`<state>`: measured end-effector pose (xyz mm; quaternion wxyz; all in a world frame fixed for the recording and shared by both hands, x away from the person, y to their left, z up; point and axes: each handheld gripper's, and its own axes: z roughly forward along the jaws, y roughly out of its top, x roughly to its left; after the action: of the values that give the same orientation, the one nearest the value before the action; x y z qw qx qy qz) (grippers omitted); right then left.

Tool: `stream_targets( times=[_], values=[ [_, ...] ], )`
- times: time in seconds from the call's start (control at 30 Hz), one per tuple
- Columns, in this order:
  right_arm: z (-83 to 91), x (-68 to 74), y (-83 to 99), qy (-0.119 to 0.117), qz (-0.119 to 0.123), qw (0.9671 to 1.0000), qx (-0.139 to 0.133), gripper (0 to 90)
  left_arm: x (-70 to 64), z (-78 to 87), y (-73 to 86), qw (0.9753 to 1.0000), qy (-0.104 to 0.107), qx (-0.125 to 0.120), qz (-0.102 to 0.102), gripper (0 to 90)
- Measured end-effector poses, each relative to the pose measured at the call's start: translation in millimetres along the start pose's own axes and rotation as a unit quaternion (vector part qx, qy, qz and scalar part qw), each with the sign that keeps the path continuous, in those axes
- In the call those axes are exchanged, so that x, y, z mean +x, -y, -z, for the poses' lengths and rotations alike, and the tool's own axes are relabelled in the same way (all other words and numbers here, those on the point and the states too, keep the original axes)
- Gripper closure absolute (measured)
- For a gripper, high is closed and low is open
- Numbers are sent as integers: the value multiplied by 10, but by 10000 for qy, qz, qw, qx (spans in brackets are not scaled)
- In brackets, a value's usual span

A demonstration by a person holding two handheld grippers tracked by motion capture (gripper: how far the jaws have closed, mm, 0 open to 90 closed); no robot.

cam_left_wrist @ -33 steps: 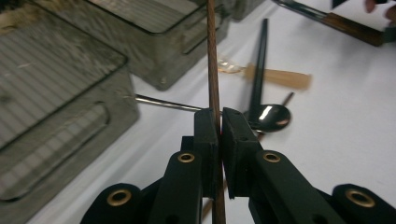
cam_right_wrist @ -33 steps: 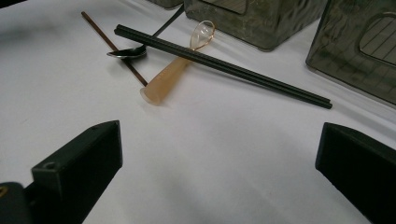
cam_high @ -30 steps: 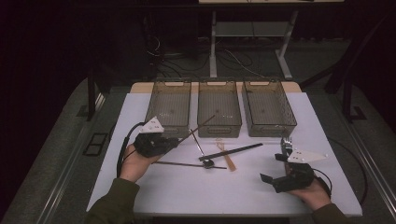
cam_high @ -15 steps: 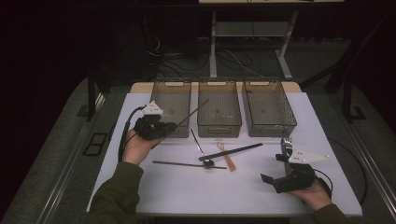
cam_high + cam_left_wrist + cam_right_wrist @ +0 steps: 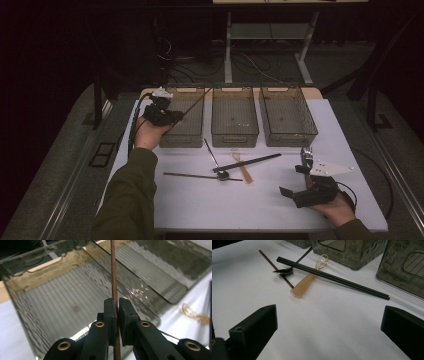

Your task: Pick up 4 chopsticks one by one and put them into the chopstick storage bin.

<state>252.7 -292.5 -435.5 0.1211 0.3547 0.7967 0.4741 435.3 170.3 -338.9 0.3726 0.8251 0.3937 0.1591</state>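
My left gripper (image 5: 171,116) hovers over the left clear bin (image 5: 192,133), shut on a thin brown chopstick (image 5: 196,101) that slants up and to the right above it. The left gripper view has the jaws (image 5: 117,312) pinched on that chopstick (image 5: 113,277), with the ribbed floor of the left bin (image 5: 57,302) below. My right gripper (image 5: 295,181) rests open near the table's front right. Its own view has the jaws (image 5: 329,332) spread wide over bare white table, facing a black chopstick pair (image 5: 332,277), an amber spoon (image 5: 308,282), a metal spoon (image 5: 285,270) and a second brown chopstick (image 5: 274,265).
Three clear bins stand in a row at the back: left, middle (image 5: 234,131) and right (image 5: 295,134). The loose utensils lie mid-table: black chopsticks (image 5: 248,162), metal spoon (image 5: 214,159), amber spoon (image 5: 243,169), brown chopstick (image 5: 200,176). Bare white table (image 5: 210,205) lies in front.
My left gripper has lifted the brown chopstick off the table and carried it back and left, over the left bin. The right gripper has stayed put.
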Motion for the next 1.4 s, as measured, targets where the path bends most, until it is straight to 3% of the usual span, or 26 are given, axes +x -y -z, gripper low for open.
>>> stream_targets(
  times=[0.13,0.4,0.53,0.73,0.93,1.03,1.13,1.2,1.27,1.3,1.4],
  values=[
    [1,-4,-1,-5,-7,10000,-14,4,94,-33,-106,9997,-173,107,150,856],
    [-2,9,-3,-47,-17,10000,-25,4,213,-210,-190,9978,-531,371,130,856],
    [-5,11,-2,-72,-17,10000,-27,4,270,-288,-169,9979,-498,321,248,855],
    [2,10,-2,-82,-22,10000,-33,4,284,-412,-120,9963,-619,543,241,856],
    [-2,12,-3,-85,-28,10000,-28,4,274,-518,-66,9950,-594,785,159,853],
    [-2,13,-2,-84,-25,10000,-33,4,277,-566,-19,9947,-567,842,180,853],
    [0,12,-1,-78,-48,10000,-28,4,288,-598,31,9933,-671,911,243,853],
    [0,13,-1,-80,-44,10000,-28,4,313,-630,68,9925,-545,1041,336,848],
    [-3,12,-1,-85,-39,10000,-25,4,310,-632,88,9926,-642,986,294,789],
    [-6,11,0,-90,-43,9999,-25,4,314,-622,90,9940,-559,855,390,743],
    [-6,11,-1,-89,-45,9999,-24,4,307,-592,69,9949,-575,757,353,647]
  ],
)
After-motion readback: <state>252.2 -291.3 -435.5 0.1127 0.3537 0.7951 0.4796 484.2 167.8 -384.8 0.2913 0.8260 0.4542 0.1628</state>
